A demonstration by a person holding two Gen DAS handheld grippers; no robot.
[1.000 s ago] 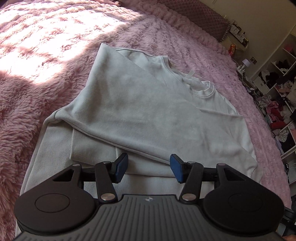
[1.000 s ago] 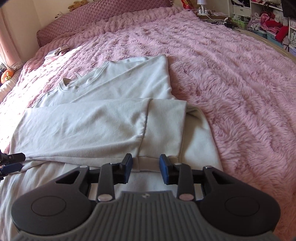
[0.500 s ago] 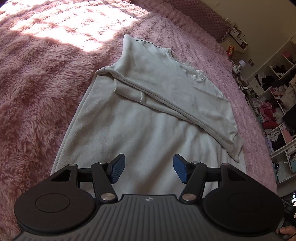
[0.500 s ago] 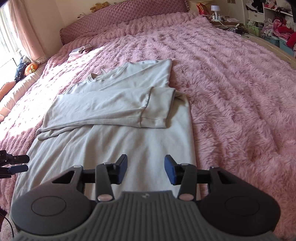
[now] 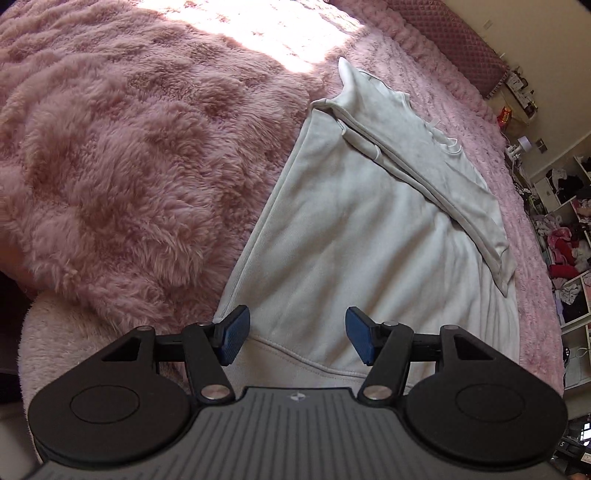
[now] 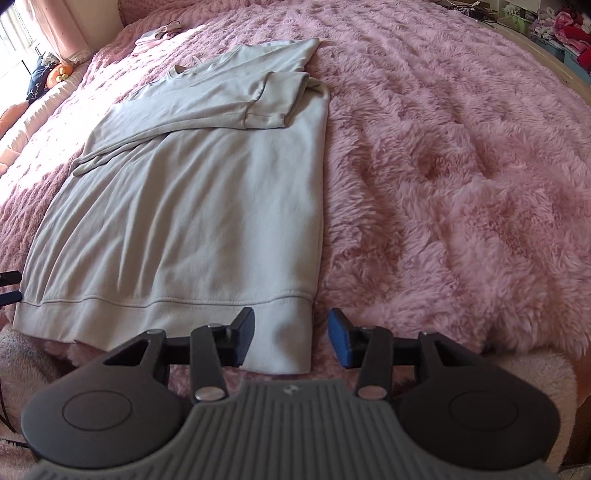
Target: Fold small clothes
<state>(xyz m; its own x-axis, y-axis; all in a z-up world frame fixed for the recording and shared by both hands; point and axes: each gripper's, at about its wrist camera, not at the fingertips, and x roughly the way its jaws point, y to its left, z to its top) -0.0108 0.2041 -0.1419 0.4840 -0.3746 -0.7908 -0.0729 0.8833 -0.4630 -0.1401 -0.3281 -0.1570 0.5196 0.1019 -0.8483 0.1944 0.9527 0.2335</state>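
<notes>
A pale grey long-sleeved sweatshirt (image 5: pixel 351 236) lies flat on the pink bed, both sleeves folded across its chest and its hem band nearest me. It also shows in the right wrist view (image 6: pixel 192 214). My left gripper (image 5: pixel 297 339) is open and empty, low over the hem's left corner. My right gripper (image 6: pixel 291 341) is open and empty, with the hem's right corner (image 6: pixel 291 332) between its jaws. The left gripper's fingertips (image 6: pixel 9 286) show at the left edge of the right wrist view, beside the hem.
The fluffy pink blanket (image 6: pixel 461 166) covers the bed on all sides of the sweatshirt. A quilted headboard (image 5: pixel 461 40) stands at the far end. Open shelves with clothes (image 5: pixel 565 236) stand to the right of the bed. A small garment (image 6: pixel 159 33) lies near the pillows.
Both grippers have drawn back from the folded sleeves toward the sweatshirt's hem and now sit at its two bottom corners. Both have opened a little wider. The sweatshirt has not moved.
</notes>
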